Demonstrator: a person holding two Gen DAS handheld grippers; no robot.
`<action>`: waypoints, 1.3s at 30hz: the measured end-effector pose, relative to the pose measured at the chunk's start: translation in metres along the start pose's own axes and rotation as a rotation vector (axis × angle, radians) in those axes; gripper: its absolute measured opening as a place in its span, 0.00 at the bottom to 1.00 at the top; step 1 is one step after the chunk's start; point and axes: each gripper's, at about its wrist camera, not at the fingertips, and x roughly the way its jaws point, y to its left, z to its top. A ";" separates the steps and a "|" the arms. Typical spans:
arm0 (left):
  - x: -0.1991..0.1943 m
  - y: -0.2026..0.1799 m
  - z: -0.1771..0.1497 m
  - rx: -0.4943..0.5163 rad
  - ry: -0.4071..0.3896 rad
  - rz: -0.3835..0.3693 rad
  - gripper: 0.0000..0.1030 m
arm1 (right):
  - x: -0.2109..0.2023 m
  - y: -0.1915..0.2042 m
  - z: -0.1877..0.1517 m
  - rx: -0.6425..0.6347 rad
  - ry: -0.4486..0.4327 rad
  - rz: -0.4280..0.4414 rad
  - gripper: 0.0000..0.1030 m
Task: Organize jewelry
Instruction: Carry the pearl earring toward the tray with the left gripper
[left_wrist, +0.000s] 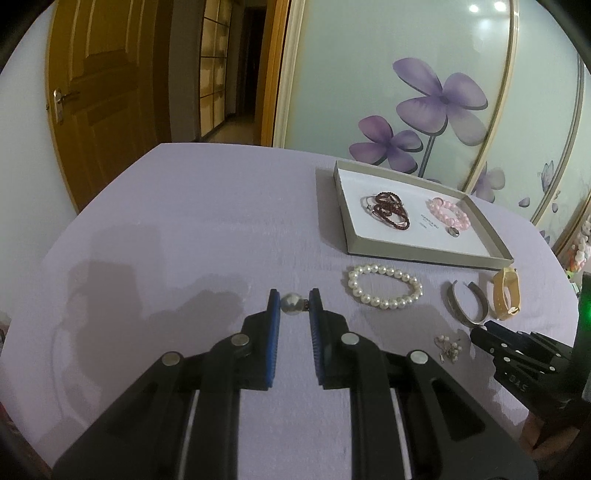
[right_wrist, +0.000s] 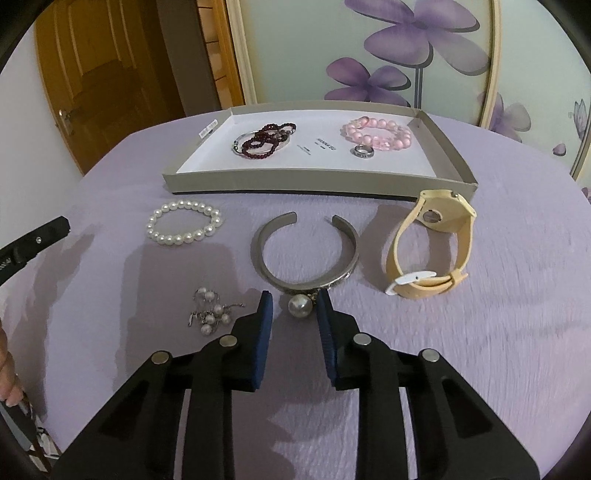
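Note:
A shallow grey box (right_wrist: 317, 181) (left_wrist: 424, 254) holds a dark red bead bracelet (right_wrist: 266, 142), a pink bead bracelet (right_wrist: 384, 133) and a silver ring (right_wrist: 364, 151). On the purple cloth lie a white pearl bracelet (right_wrist: 184, 225) (left_wrist: 384, 288), a silver cuff (right_wrist: 306, 254) (left_wrist: 465, 301), a beige watch (right_wrist: 432, 247) (left_wrist: 506, 293) and small pearl earrings (right_wrist: 212, 310) (left_wrist: 448, 347). My left gripper (left_wrist: 294, 300) holds a silver ball piece (left_wrist: 291, 303) between its pads. My right gripper (right_wrist: 295, 304) has a pearl ring (right_wrist: 300, 305) between its slightly parted pads, touching only the right one.
The cloth-covered table (left_wrist: 184, 229) has a rounded far edge. A wooden door (left_wrist: 99, 92) and a flower-painted panel (left_wrist: 436, 92) stand behind it. The right gripper shows at the right edge of the left wrist view (left_wrist: 517, 347).

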 end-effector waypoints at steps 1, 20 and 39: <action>0.000 0.000 0.000 0.000 0.001 0.001 0.15 | 0.000 0.000 0.000 -0.001 0.001 -0.007 0.18; 0.001 -0.022 0.006 0.045 -0.009 -0.015 0.15 | -0.059 -0.004 0.001 -0.051 -0.150 0.049 0.15; 0.031 -0.093 0.071 0.117 -0.130 -0.082 0.15 | -0.079 -0.033 0.065 -0.046 -0.440 -0.071 0.15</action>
